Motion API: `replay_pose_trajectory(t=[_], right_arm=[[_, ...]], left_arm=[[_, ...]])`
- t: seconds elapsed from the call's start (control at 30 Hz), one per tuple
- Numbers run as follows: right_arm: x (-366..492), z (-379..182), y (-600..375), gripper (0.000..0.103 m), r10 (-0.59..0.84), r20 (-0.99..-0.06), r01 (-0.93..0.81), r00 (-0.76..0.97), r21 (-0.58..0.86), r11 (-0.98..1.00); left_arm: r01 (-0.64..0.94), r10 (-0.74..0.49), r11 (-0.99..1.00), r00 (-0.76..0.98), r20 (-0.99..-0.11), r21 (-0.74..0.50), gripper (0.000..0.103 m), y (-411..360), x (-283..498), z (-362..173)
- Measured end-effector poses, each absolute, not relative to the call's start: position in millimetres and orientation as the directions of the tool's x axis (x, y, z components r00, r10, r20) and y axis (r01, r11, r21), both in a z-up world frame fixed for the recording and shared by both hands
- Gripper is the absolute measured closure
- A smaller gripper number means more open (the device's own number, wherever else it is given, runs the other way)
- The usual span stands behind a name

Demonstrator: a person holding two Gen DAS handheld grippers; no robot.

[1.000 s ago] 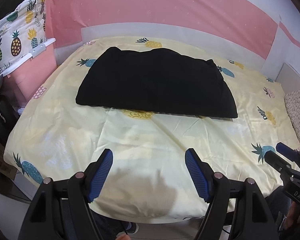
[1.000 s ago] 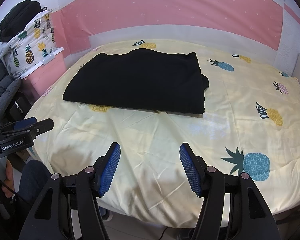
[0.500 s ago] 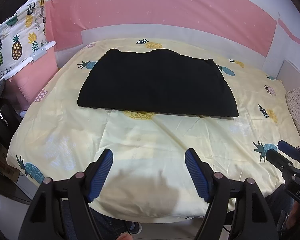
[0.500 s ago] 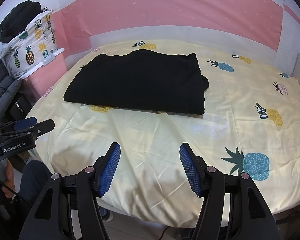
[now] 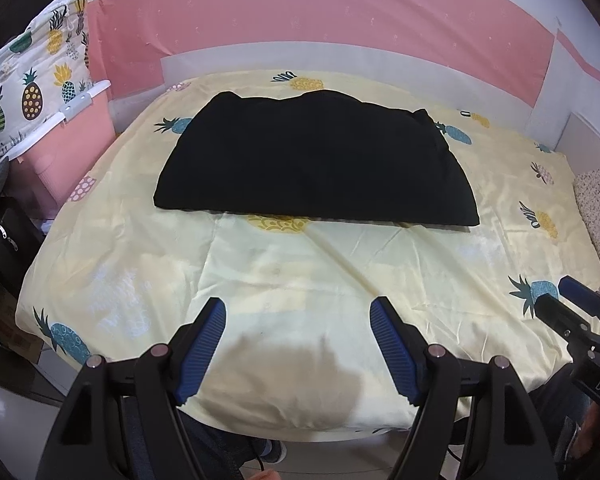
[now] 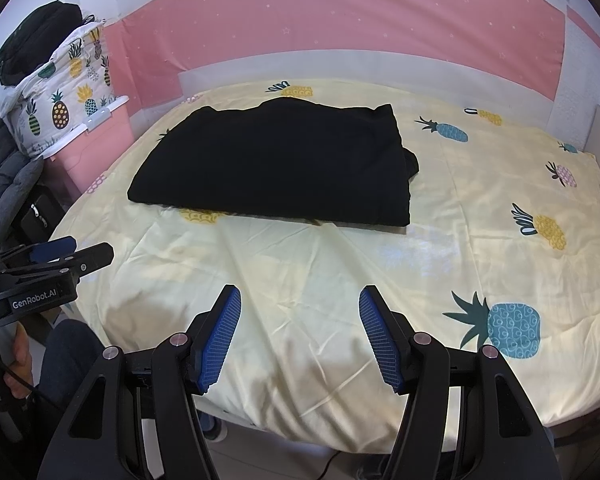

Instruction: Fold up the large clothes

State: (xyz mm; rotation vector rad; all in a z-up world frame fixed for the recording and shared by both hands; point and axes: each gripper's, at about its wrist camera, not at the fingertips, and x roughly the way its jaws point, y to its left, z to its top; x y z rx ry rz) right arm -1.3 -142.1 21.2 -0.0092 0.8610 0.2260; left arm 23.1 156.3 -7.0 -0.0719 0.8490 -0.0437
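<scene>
A black garment (image 5: 316,160) lies folded into a flat rectangle on the far half of the bed; it also shows in the right wrist view (image 6: 276,168). My left gripper (image 5: 298,308) is open and empty, held over the bed's near edge, well short of the garment. My right gripper (image 6: 300,296) is open and empty, also over the near edge and apart from the garment. The right gripper shows at the right edge of the left wrist view (image 5: 580,312), and the left gripper at the left edge of the right wrist view (image 6: 60,256).
The bed (image 5: 300,272) has a pale yellow pineapple-print sheet. A pink storage box (image 5: 60,148) with a pineapple-print bundle (image 5: 32,88) stands at the left. A black bag (image 6: 36,40) tops it. A dark jacket (image 6: 12,192) hangs at left. A pink wall (image 5: 320,12) is behind.
Both grippers have drifted slightly; the view of the bed shifts a little. The garment has not moved and both grippers stay open.
</scene>
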Motion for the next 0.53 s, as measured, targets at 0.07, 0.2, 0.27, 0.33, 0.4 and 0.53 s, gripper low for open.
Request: replay_pose_trajectory(t=[0.07, 0.2, 0.27, 0.33, 0.4, 0.53], right_arm=[[-1.4, 21.2, -142.1, 0.041, 0.194, -0.753, -0.201, 0.629, 0.084, 0.976], [-1.6, 21.1, -142.0, 0.041, 0.194, -0.753, -0.201, 0.628, 0.084, 0.976], [-1.3, 21.1, -142.2, 0.041, 0.194, -0.753, -0.201, 0.628, 0.084, 0.976], [-1.1, 21.2, -142.2, 0.041, 0.194, -0.753, -0.2, 0.629, 0.084, 0.976], [-1.5, 21.3, -142.1, 0.041, 0.194, -0.753, -0.2, 0.629, 0.084, 0.976], [-4.0, 23.2, -140.1, 0.041, 0.193, -0.751, -0.195, 0.632, 0.087, 0.977]], left_arm=[[0.012, -0.07, 0.996, 0.66, -0.748, -0.083, 0.027, 155.4, 22.8, -6.6], [0.026, -0.084, 0.996, 0.653, -0.752, -0.088, 0.027, 154.5, 23.2, -7.4], [0.028, -0.089, 0.995, 0.648, -0.756, -0.092, 0.027, 154.4, 23.4, -8.2], [0.026, -0.088, 0.995, 0.647, -0.758, -0.093, 0.027, 154.0, 23.4, -8.3], [0.021, -0.08, 0.996, 0.651, -0.755, -0.087, 0.027, 154.0, 23.2, -7.9], [0.013, -0.071, 0.997, 0.655, -0.752, -0.082, 0.027, 153.8, 22.6, -7.4]])
